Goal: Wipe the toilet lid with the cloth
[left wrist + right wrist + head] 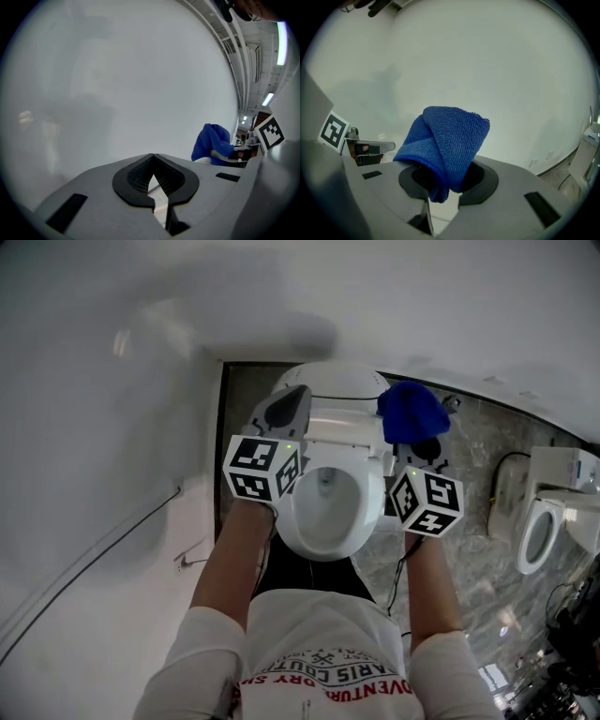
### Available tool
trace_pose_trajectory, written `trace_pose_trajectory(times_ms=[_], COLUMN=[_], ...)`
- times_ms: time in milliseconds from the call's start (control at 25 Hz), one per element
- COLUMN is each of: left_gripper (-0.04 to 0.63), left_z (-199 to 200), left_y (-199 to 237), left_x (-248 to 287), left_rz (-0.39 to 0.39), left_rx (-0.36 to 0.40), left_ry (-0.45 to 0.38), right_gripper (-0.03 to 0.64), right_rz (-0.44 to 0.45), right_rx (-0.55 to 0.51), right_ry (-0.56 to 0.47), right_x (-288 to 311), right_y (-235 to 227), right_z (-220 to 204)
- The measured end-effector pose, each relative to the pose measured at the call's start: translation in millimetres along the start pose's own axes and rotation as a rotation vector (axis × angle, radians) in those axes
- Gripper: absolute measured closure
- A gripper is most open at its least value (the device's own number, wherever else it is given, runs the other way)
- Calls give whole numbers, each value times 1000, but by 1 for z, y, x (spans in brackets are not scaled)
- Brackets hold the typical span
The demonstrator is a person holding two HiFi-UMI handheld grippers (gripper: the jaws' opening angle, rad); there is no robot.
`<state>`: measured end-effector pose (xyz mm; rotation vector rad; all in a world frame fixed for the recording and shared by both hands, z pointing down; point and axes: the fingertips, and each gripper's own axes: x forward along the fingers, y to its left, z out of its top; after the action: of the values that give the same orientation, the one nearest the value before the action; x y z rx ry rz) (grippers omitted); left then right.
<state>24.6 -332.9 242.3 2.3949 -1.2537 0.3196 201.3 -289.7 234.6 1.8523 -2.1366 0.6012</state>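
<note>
Centre-left: left gripper (296,397), jaws closed on nothing, beside the white plastic toilet lid (333,381), apparently raised behind the open white bowl (309,531). Centre-right: right gripper (440,183) clamps a folded blue microfibre cloth (412,411) at the lid's right edge; contact unclear. Step: approach, probably. Next: press the cloth flat and sweep.

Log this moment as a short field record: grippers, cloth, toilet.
left hand-held gripper: jaws together, empty
right hand-held gripper: shut on blue cloth
toilet: bowl open to view
toilet lid: raised at the back
blue cloth position: by the toilet lid's right edge; contact cannot be told
second toilet: far right
</note>
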Motion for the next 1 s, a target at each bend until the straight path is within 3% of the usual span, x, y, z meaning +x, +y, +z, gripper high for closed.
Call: trace_pose_trajectory(times_ms=[280, 520, 1000], left_gripper=[589, 589, 589], left_z=[-10, -41, -145], left_y=[-13, -37, -83], left_x=[-43, -91, -185], left_rz=[81, 80, -7], left_rx=[4, 1, 50], left_ry=[-123, -152, -78], right_gripper=[529, 529, 529], right_rz=[42, 22, -51], right_rx=[-12, -5, -48], right_ry=[-58, -44, 70], right_x=[-41, -90, -173], right_y=[12, 23, 50], right_z=[-16, -48, -151])
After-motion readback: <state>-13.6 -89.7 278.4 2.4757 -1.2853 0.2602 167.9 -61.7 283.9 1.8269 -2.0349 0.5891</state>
